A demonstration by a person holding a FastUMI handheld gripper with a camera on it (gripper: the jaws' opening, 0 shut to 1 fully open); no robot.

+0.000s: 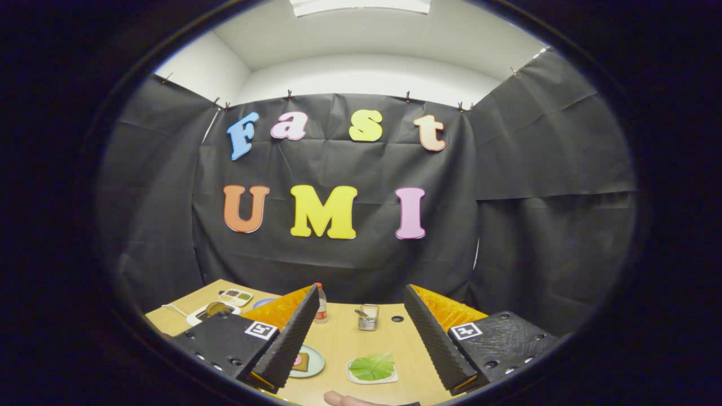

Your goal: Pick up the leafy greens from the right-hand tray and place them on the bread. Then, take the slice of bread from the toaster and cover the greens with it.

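I hold the gripper (361, 344) high above the wooden table (344, 338), its two ribbed black fingers (293, 332) spread wide apart with nothing between them. The leafy greens (371, 366) lie flat on a small white tray (389, 378) near the table's front edge, in the gap between the fingers and closer to the right one; the leaf is a smooth, pale-green oval whose long axis runs across the table, side to side. Left of it, a round pale plate (313, 363) carries the bread (301, 362) (partly hidden behind the left finger). Toward the far edge stand a small metal tin (368, 317) and a clear bottle (321, 304) with a red cap. At the front edge, a hand (344, 400) rests on the wood.
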